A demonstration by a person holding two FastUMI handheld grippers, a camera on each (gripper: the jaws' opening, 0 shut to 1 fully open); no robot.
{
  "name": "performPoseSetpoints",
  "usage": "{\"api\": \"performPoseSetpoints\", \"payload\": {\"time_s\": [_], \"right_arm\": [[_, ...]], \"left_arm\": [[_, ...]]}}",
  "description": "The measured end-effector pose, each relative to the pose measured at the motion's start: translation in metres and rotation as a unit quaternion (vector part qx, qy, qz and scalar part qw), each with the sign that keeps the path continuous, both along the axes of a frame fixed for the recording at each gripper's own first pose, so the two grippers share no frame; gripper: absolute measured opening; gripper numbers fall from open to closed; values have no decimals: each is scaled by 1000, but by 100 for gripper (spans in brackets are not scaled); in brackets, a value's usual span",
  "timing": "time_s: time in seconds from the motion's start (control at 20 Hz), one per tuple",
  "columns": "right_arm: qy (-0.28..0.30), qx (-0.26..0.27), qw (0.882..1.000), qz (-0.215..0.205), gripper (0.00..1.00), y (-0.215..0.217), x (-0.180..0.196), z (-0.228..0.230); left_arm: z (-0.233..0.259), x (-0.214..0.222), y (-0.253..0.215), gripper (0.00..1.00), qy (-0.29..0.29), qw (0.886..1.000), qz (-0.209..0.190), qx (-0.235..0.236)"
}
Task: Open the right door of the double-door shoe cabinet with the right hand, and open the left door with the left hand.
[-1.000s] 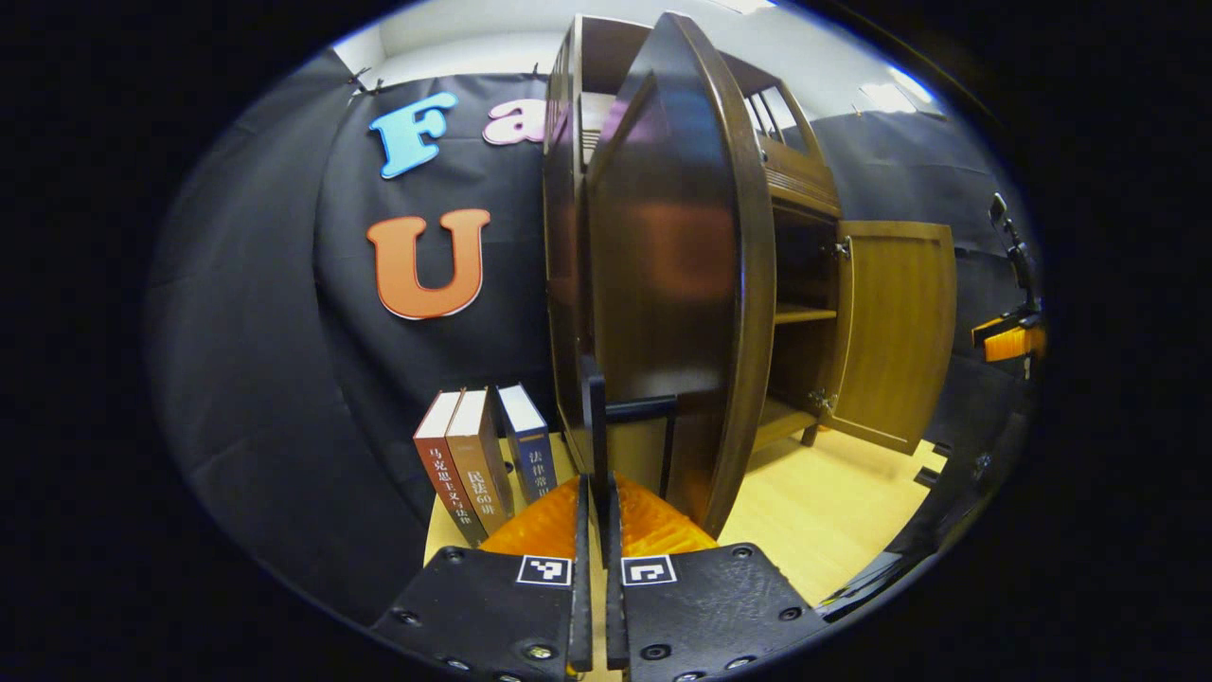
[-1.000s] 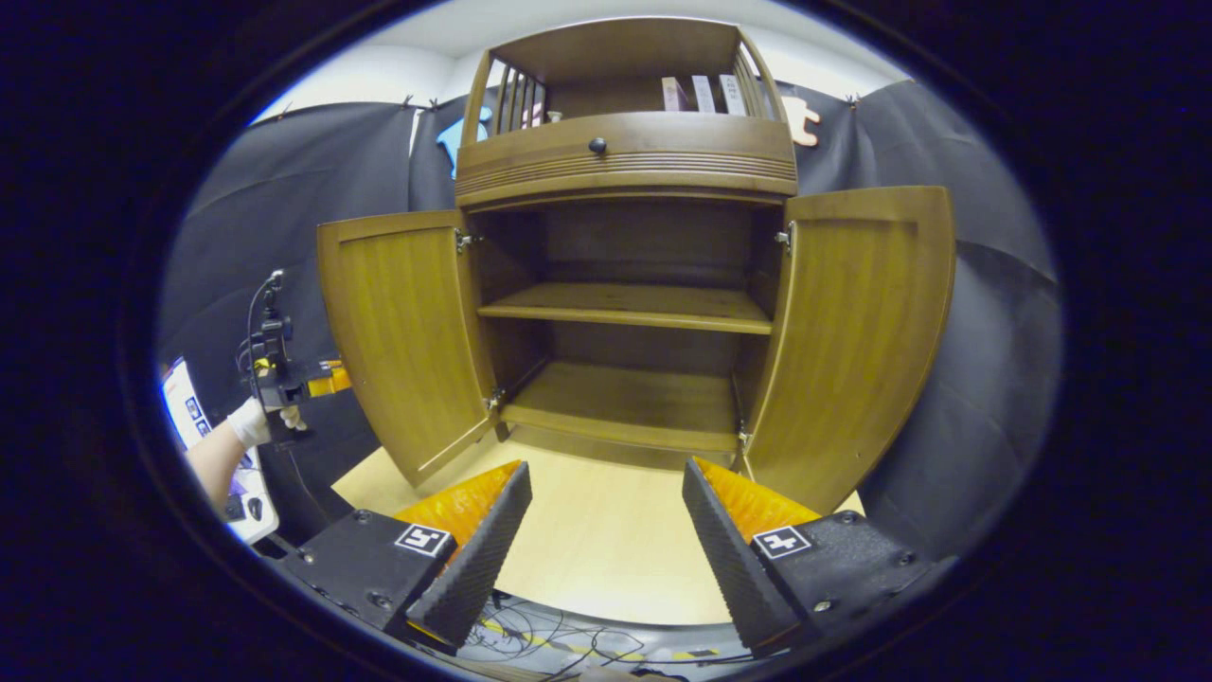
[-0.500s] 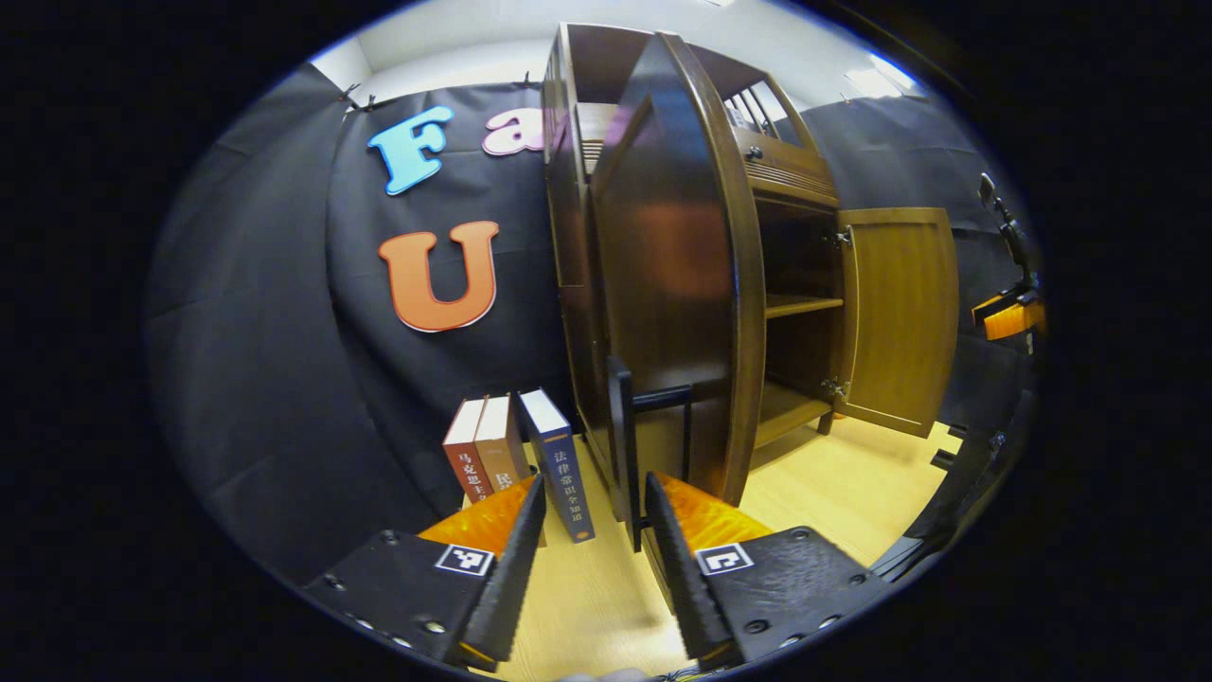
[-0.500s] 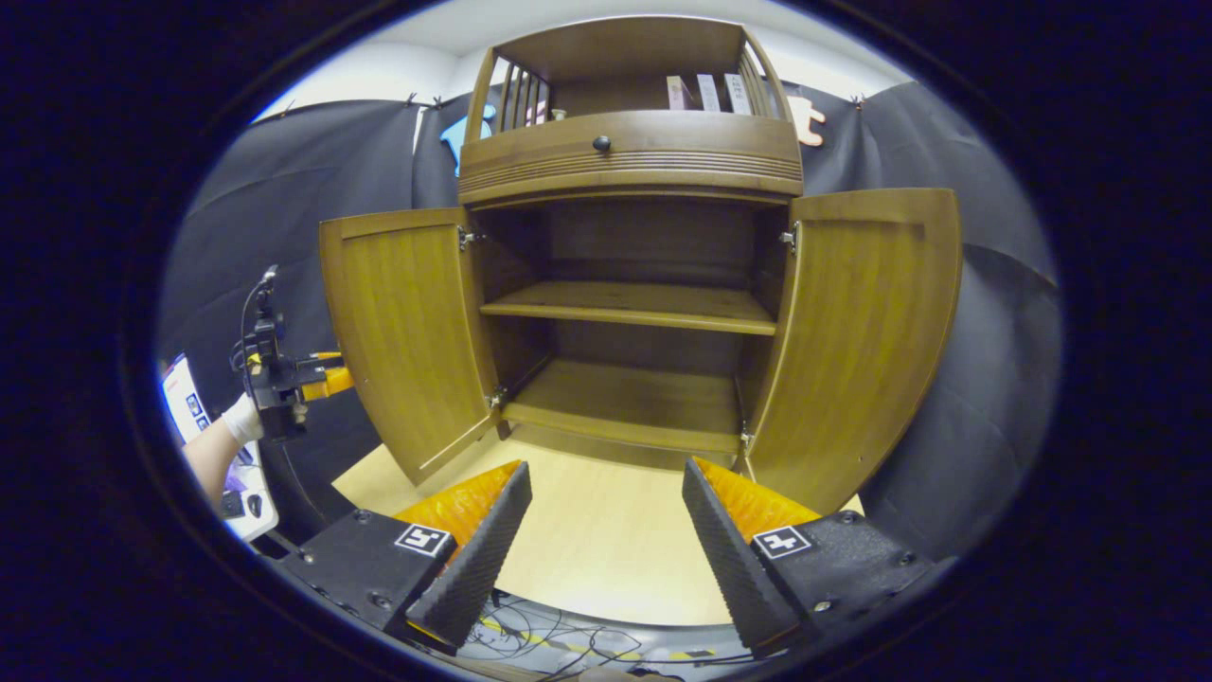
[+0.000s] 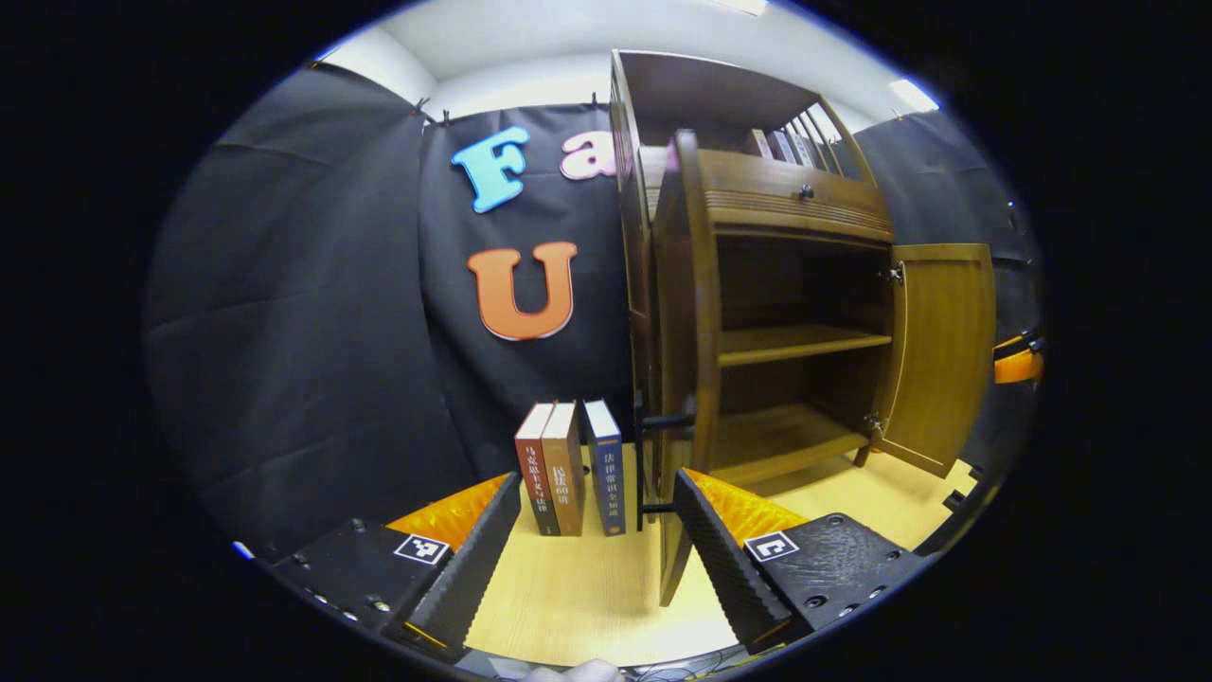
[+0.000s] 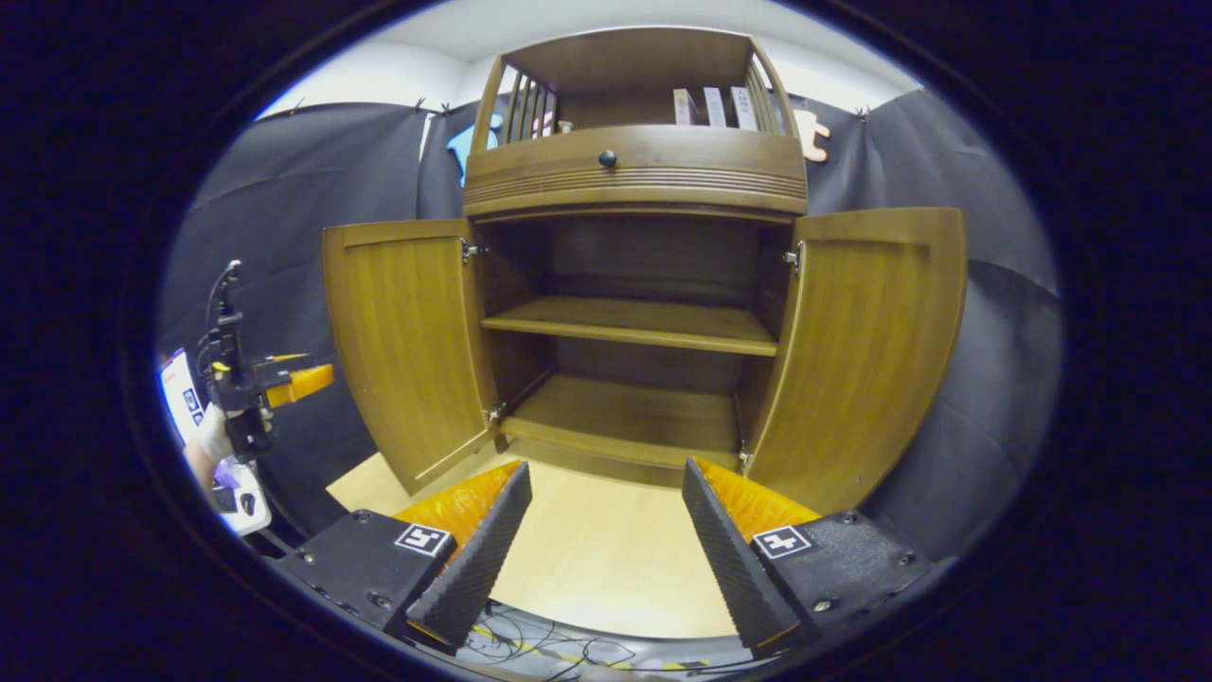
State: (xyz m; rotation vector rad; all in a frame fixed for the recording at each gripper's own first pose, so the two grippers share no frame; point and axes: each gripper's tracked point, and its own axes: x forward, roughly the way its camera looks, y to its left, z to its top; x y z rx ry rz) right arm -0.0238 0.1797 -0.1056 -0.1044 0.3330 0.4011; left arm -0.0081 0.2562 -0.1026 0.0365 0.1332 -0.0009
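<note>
The cabinet (image 6: 634, 284) stands on the worktop (image 6: 587, 549) with both doors swung wide, its two shelves bare. In the right gripper view the left door (image 6: 407, 350) and the right door (image 6: 866, 350) flank the opening, each hinged on a vertical axis. In the left gripper view the left door (image 5: 684, 360) is seen edge-on, its dark handle (image 5: 653, 464) running upright on the outer face, just ahead of and slightly right of the left hand-held gripper (image 5: 597, 545). That gripper's fingers are spread and hold nothing; the handle sits beyond their tips, not between them. Three books (image 5: 571, 469) stand just left of the door.

The right hand-held gripper (image 6: 606, 540) is likewise spread and empty, facing the cabinet's middle from in front, well apart from either door. The left gripper also shows far off at that view's left edge, held by a hand (image 6: 213, 440).

Both doors being open, the task looks done; any further widening would fall to the left hand, which is nearer its handle.
</note>
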Motion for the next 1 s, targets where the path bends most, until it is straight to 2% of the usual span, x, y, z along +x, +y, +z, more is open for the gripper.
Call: {"api": "performPoseSetpoints", "payload": {"time_s": [0.2, 0.45, 0.75, 0.85, 0.95, 1.0], "right_arm": [[-16, 14, 1000, -1, 100, 1, 4, 14], [-39, 29, 999, -18, 100, -12, 9, 35], [-71, 40, 995, -56, 100, -41, 14, 59], [-83, 43, 993, -68, 97, -52, 14, 64], [-92, 47, 991, -82, 100, -64, 13, 67], [-95, 49, 990, -88, 100, -69, 13, 68]], "left_arm": [[25, -12, -39, 97, 11, 999, 25, -27], [58, -15, -85, 96, 3, 999, 44, 10], [65, -7, -181, 96, 11, 1000, -21, -19], [61, -7, -197, 96, 16, 999, -29, -21], [66, -7, -209, 96, 11, 999, -27, -28], [68, -8, -212, 100, 8, 999, -25, -30]]}}
